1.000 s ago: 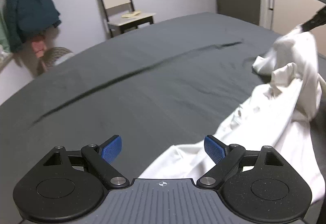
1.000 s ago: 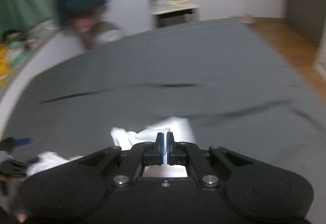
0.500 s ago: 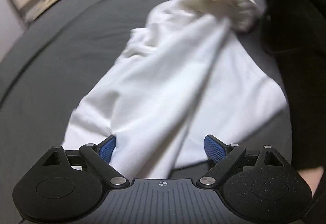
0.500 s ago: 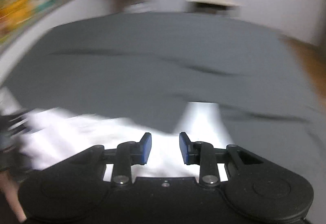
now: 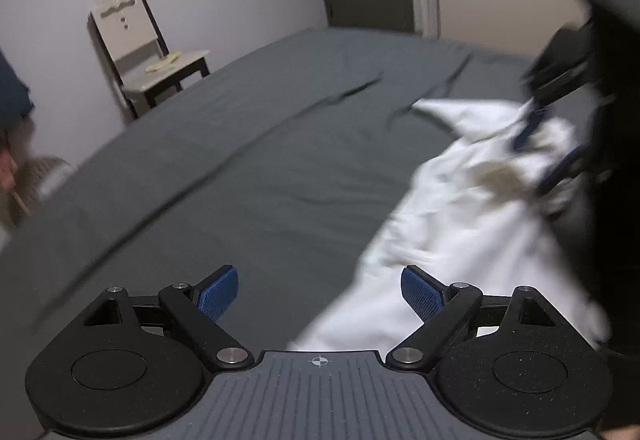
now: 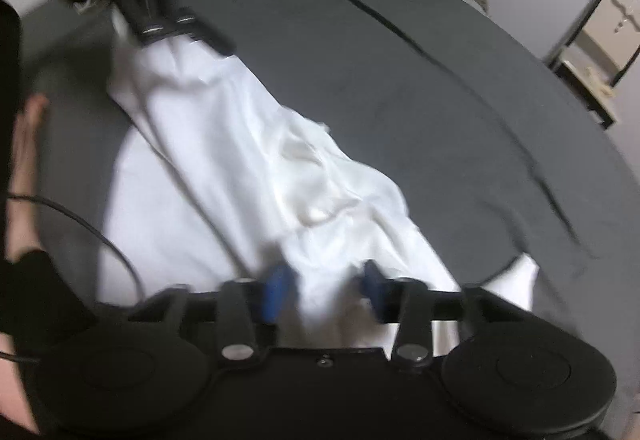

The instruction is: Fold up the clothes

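The bed, under a dark grey sheet, fills both views and carries the one task item: a white garment lying crumpled in a long, twisted heap along its near side, bunched and creased through the middle rather than spread flat.

The step in hand looks like the opening one, laying the garment out; no fold is visible yet.

The right gripper hovers low over one end of the cloth with its blue pads apart and nothing clamped between them, fabric just beneath. The left gripper is also spread wide and empty, its right pad over the garment's edge and its left pad over bare sheet.

The next move probably calls for each gripper to pinch a single layer at a corner or hem and draw the cloth taut and flat.

No basket, bin or other container shows clearly; a chair stands against the far wall.
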`<state>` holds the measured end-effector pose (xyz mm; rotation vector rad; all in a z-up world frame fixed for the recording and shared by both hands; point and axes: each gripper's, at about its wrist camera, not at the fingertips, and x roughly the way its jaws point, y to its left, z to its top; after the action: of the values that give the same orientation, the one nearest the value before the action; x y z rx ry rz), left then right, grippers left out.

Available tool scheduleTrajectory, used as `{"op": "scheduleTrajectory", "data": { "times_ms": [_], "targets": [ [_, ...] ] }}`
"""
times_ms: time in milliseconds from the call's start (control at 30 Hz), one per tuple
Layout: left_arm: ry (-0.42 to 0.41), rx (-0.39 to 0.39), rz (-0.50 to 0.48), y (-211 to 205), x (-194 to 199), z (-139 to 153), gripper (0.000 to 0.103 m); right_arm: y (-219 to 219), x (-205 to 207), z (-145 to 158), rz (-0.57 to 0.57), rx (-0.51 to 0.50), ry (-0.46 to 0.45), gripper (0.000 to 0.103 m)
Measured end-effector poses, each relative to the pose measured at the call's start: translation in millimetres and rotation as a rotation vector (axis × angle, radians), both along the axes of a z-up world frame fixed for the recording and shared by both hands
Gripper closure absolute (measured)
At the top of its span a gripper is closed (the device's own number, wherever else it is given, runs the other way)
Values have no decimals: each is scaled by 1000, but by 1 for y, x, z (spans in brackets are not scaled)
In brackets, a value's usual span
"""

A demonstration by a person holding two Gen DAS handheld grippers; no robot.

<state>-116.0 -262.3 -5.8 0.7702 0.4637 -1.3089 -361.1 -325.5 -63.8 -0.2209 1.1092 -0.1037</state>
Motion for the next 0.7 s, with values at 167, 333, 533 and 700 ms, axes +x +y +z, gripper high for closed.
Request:
{"op": "scheduleTrajectory", "data": {
  "times_ms": [167,333,533,700],
  "targets": [
    [5,131,-117,-39,-2,-36,23,7,-8,3,24,-22,-30,86],
    [19,177,-255,-28,-22,-45,68,14,-25,7,115,39,-21,94],
    [-32,182,-373,17,-57,-28,68,31,-37,1,210,72,51,95],
    [-128,171,-405,31,-62,-2,61,38,-35,-1,207,65,58,95]
  ]
}}
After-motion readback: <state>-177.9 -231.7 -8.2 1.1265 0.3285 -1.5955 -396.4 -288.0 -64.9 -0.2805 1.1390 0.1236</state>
